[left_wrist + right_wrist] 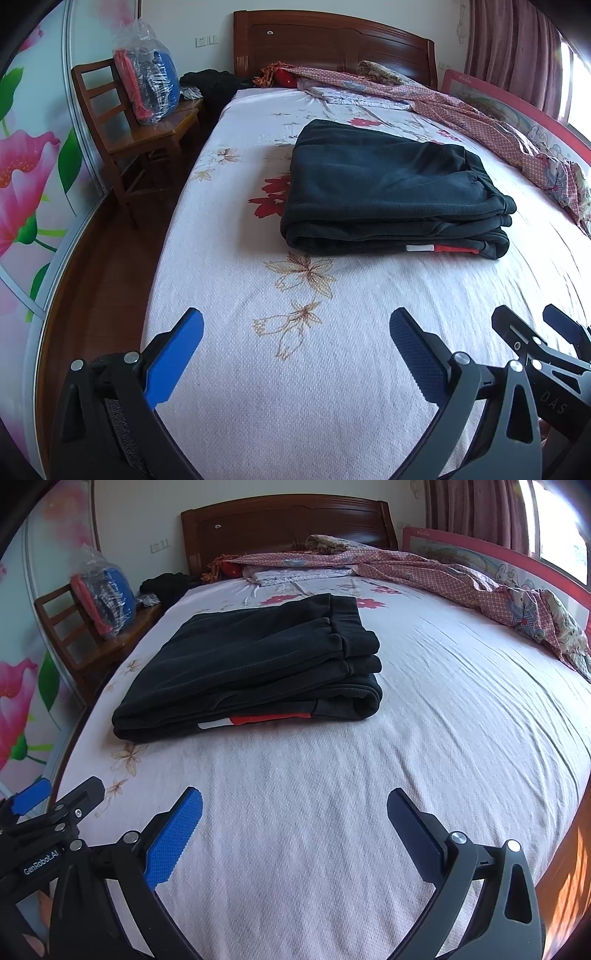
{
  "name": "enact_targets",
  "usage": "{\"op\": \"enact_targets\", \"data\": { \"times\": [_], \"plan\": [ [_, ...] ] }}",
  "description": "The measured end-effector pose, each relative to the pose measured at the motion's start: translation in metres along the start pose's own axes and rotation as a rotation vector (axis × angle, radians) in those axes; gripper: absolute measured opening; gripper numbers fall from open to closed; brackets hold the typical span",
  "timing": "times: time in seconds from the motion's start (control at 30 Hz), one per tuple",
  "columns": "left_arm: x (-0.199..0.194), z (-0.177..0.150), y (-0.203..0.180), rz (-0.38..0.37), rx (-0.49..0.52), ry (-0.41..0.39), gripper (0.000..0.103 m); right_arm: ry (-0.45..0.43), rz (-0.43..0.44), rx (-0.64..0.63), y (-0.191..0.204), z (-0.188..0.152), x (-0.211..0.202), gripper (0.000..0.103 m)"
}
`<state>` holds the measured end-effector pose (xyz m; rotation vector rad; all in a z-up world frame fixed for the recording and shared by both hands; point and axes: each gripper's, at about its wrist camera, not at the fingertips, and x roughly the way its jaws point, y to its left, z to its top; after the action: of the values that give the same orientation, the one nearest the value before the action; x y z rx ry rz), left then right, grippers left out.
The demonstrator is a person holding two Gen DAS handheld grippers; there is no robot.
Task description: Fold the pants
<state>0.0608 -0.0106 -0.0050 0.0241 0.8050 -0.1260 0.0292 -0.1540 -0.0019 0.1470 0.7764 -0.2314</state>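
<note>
The dark pants (391, 195) lie folded in a thick stacked rectangle on the white flowered bed sheet (295, 369), with a red and white stripe showing at the near edge. They also show in the right wrist view (251, 664). My left gripper (295, 332) is open and empty, above the sheet well short of the pants. My right gripper (295, 812) is open and empty, also short of the pants. The right gripper shows at the lower right of the left wrist view (532, 325). The left gripper shows at the lower left of the right wrist view (62, 794).
A wooden headboard (332, 40) stands at the far end. A rumpled pink quilt (480, 110) lies along the far right side by a red bed rail (498, 554). A wooden chair (140, 136) with a plastic bag of clothes (147, 81) stands left of the bed.
</note>
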Motion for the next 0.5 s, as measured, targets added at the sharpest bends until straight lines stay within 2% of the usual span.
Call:
{"op": "enact_targets", "data": {
  "times": [0.5],
  "plan": [
    [-0.0009, -0.0007, -0.0013, -0.001, 0.005, 0.008, 0.101, 0.0, 0.005, 0.001, -0.0002, 0.0018, -0.0004, 0.099]
  ]
}}
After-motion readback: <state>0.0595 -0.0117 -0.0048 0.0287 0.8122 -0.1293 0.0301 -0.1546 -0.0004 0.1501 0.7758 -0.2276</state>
